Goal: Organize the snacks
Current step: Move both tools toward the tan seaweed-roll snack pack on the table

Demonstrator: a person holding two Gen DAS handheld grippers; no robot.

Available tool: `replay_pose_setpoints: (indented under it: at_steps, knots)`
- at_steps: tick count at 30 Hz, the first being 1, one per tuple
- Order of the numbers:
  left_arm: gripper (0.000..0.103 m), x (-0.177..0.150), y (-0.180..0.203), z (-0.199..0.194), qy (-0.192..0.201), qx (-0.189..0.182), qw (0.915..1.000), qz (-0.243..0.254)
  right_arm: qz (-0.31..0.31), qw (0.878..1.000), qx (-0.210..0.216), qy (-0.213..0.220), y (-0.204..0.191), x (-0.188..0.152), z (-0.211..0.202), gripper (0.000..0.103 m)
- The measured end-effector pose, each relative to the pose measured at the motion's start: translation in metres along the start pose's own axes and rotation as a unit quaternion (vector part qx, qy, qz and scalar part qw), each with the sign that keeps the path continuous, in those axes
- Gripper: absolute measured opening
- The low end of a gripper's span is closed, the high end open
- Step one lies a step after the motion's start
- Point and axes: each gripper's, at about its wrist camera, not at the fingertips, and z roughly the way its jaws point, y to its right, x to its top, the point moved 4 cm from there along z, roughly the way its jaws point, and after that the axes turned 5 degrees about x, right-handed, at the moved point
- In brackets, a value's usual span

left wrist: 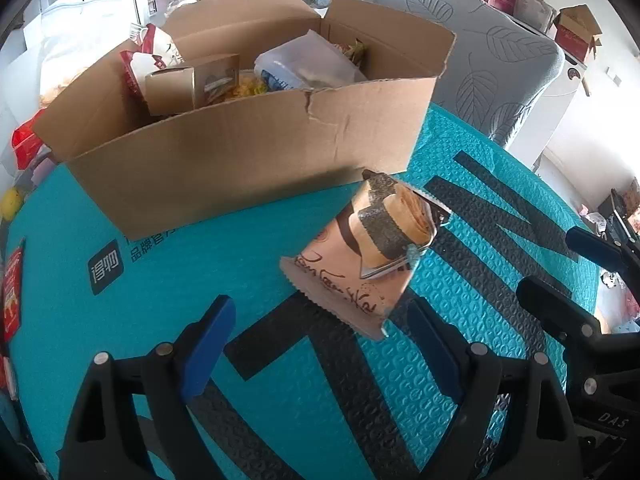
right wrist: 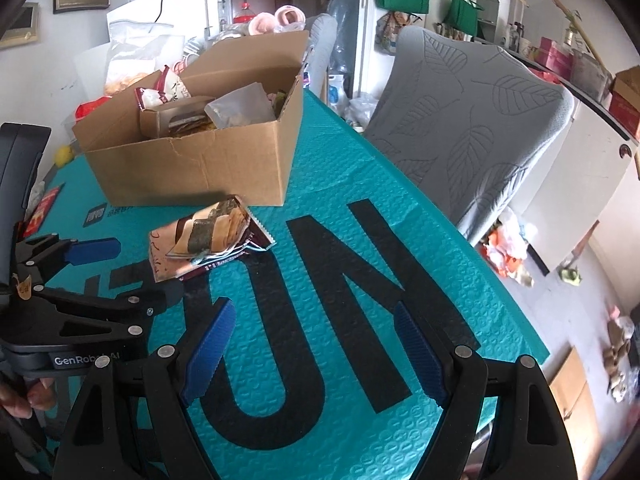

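A pinkish snack packet (left wrist: 360,252) printed with a seaweed roll lies on the teal mat just in front of the open cardboard box (left wrist: 248,160). The box holds several snacks, among them a small brown carton (left wrist: 188,88) and a white bag (left wrist: 308,64). My left gripper (left wrist: 320,346) is open, its blue pads on either side of the packet's near end and apart from it. In the right wrist view the packet (right wrist: 204,240) lies to the upper left, the left gripper (right wrist: 148,270) beside it. My right gripper (right wrist: 314,338) is open over bare mat with nothing between its pads.
The teal bubble mat (right wrist: 360,184) bears big black letters. A grey leaf-patterned chair back (right wrist: 472,128) stands beyond the mat's right edge. A red packet (left wrist: 12,292) and a yellow object (left wrist: 11,202) lie at the left. My right gripper (left wrist: 560,268) shows at the right edge.
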Motion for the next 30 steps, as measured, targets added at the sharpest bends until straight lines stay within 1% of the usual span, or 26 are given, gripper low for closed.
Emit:
replay_pose_setpoints:
  at_steps: [4,10,14,18,23,28,30]
  knots:
    - [0.089,-0.001,-0.015,0.004,-0.005,0.008,0.9999,-0.014,-0.006,1.0,0.012,-0.01,-0.003,0.0,0.01,0.082]
    - [0.089,-0.002,-0.045,0.004,0.001,0.027,0.9989,-0.04,-0.012,0.999,0.035,-0.02,-0.011,-0.001,0.023,0.082]
    - [0.089,0.0,-0.059,0.0,0.009,0.015,0.9989,-0.043,-0.013,0.998,0.048,-0.027,-0.017,-0.001,0.034,0.082]
    - [0.089,0.003,-0.065,-0.004,0.013,0.004,0.9995,-0.027,-0.019,0.998,0.053,-0.034,-0.024,0.001,0.046,0.082]
    - [0.089,0.008,-0.057,-0.006,0.021,-0.011,0.9997,0.004,-0.03,0.997,0.061,-0.033,-0.03,0.007,0.056,0.082]
    - [0.089,0.013,-0.042,-0.003,0.03,-0.029,0.9986,0.033,-0.036,0.997,0.067,-0.028,-0.031,0.013,0.063,0.081]
    - [0.089,0.015,-0.038,-0.001,0.031,-0.04,0.9979,0.039,-0.041,0.996,0.071,-0.026,-0.032,0.016,0.067,0.077]
